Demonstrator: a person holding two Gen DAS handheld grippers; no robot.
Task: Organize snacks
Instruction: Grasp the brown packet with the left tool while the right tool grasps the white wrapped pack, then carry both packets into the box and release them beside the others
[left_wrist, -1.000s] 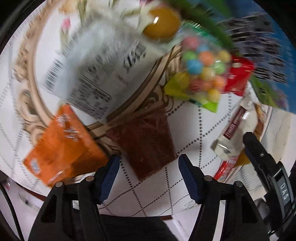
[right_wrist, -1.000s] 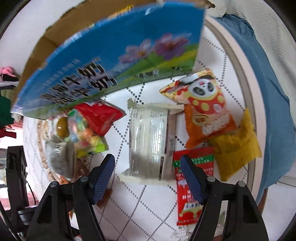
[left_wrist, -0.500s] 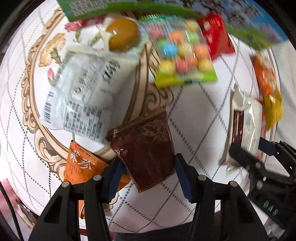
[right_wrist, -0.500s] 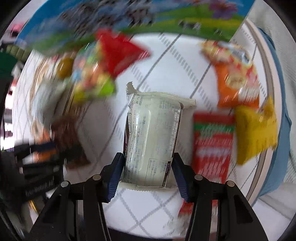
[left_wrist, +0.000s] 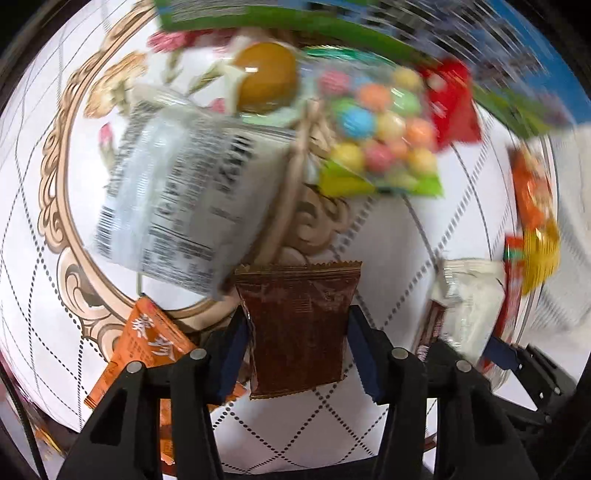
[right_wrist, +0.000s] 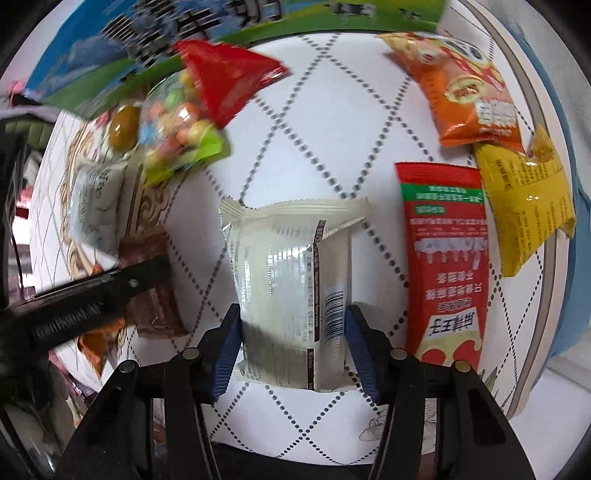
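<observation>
Both grippers – left gripper w/ brown packet, right gripper w/ white packet

Both the left gripper and the right gripper have black arms, silver screws and blue ribbed pads.

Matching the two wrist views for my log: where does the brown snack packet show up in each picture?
Left wrist: the brown packet sits bottom centre, between the left gripper fingers.
Right wrist: the same packet lies at the left edge, partly behind the black gripper.
Shared landmark: the bag of coloured candy balls.
</observation>
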